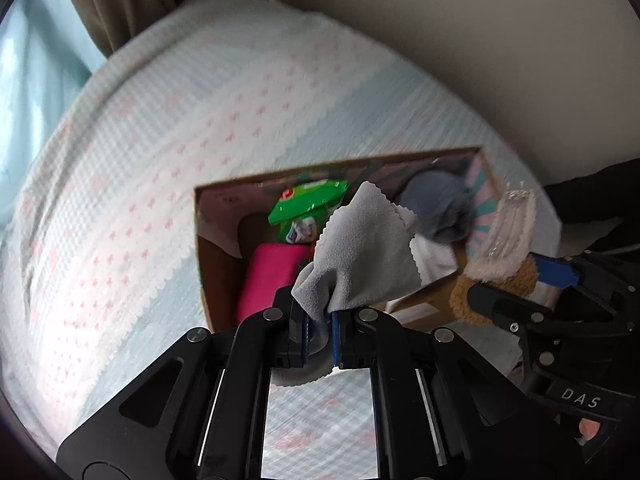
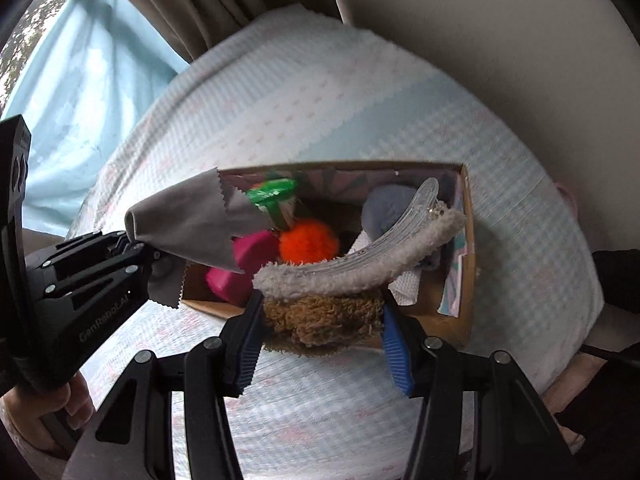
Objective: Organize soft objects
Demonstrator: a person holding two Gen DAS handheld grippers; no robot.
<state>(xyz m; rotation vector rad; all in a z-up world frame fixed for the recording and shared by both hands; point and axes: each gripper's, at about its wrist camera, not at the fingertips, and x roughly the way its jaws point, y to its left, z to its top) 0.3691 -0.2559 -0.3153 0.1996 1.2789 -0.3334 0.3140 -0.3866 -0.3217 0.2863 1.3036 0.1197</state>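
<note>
Currently both grippers hang over an open cardboard box [image 1: 206,264] lying on a pale patterned bedspread [image 1: 160,140]. Left gripper [image 1: 320,326], lower centre of its own view, is clenched on a grey cloth [image 1: 368,248] with zigzag-cut edges; the cloth fans upward over the box interior. In the right wrist view the same cloth [image 2: 188,220] sits at left centre, overlapping the box's left end. Right gripper [image 2: 322,338], lower centre, grasps a brown fuzzy item [image 2: 320,316] between its blue pads [image 2: 250,346]; a whitish fluffy strip with a clear plastic piece [image 2: 360,260] curves above it. Box contents: pink block [image 2: 248,268], orange pom-pom [image 2: 308,240], green packet [image 2: 276,194], blue-grey soft lump [image 2: 384,208], white fabric [image 2: 404,284]. Edges motion-blurred.
</note>
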